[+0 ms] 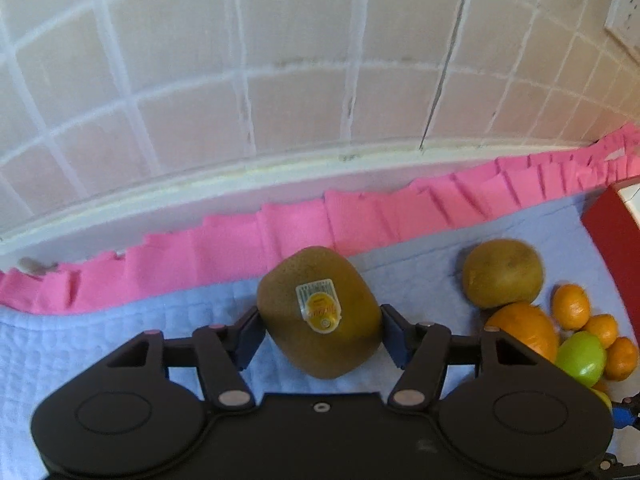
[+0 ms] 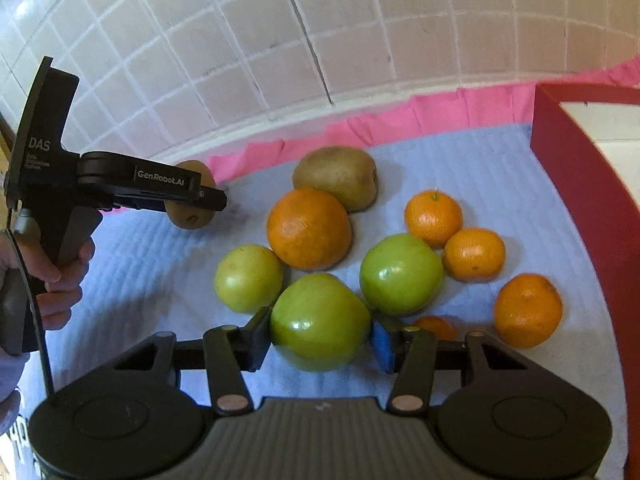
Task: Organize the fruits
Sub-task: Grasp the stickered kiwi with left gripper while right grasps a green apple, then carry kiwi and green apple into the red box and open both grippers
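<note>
While your left gripper [image 1: 320, 330] is clamped on a kiwi [image 1: 319, 312], its pads pressed against the fruit's two sides and the yellow sticker [image 1: 320, 306] facing the camera, your right gripper [image 2: 320, 338] has its pads tight on a green apple [image 2: 320, 322]. Take the big orange [image 2: 309, 229] as your landmark. In the right wrist view the held apple sits just in front of the orange, on or barely above the pale blue cloth [image 2: 480, 168]; you cannot tell which. A second kiwi [image 2: 336, 178] lies right behind the orange, touching it. A smaller, yellower apple [image 2: 249, 277] rests at the orange's front left, and another green apple [image 2: 401, 274] at its front right, close against the held one. To the orange's right three mandarins [image 2: 433, 214] run in a loose line toward the red box [image 2: 568, 168], and a fourth is half hidden behind your right gripper's blue pad. Well to the orange's left, your left gripper holds its kiwi apart from the pile, near the pink frill [image 2: 400, 120] edging the cloth beneath the tiled wall [image 2: 360, 20]. In the left wrist view the orange [image 1: 524, 330] and its neighbours crowd the right edge, beside the second kiwi [image 1: 503, 273].
</note>
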Available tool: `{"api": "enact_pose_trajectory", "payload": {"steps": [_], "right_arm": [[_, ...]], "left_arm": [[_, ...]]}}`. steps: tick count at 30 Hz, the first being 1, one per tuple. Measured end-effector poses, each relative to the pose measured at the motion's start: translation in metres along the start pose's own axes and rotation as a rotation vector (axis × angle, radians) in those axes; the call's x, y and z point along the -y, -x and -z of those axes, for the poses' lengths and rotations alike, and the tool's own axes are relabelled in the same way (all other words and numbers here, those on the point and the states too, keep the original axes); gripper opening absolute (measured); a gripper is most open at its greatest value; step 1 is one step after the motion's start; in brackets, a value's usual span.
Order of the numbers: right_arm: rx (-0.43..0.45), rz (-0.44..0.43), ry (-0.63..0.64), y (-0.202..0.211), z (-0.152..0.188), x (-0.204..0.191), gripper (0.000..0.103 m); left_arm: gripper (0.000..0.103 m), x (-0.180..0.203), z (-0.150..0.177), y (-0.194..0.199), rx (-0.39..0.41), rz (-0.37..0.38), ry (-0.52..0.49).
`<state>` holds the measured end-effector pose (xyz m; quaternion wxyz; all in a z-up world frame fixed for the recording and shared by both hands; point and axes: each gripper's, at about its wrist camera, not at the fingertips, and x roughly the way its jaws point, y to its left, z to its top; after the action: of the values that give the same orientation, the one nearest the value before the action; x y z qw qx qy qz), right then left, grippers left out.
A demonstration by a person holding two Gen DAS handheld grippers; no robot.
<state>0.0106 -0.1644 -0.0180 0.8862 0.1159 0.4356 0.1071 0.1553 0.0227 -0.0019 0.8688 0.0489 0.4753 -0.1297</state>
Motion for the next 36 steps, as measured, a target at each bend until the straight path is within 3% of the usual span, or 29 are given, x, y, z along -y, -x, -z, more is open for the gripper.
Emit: {"api": "enact_pose_trajectory", "payload": {"steps": [10, 20, 28, 36], "right_arm": [[0.164, -0.011, -0.034, 0.062, -0.031, 0.026, 0.053], [0.324, 0.123, -0.173, 0.13, -0.043, 0.115, 0.053], [0.336, 0.232, -0.333, 0.152, -0.024, 0.193, 0.053], [0.299, 0.278, -0.477, 0.157, 0.005, 0.239, 0.053]], "left_arm": [[0.073, 0.055, -0.035, 0.067, 0.18, 0.049, -0.095], [0.073, 0.157, -0.051, 0.099, 0.288, 0.22, -0.239], [0.074, 0.249, -0.021, 0.084, 0.211, 0.375, -0.371], [0.074, 0.303, 0.011, 0.069, 0.117, 0.468, -0.469]]}}
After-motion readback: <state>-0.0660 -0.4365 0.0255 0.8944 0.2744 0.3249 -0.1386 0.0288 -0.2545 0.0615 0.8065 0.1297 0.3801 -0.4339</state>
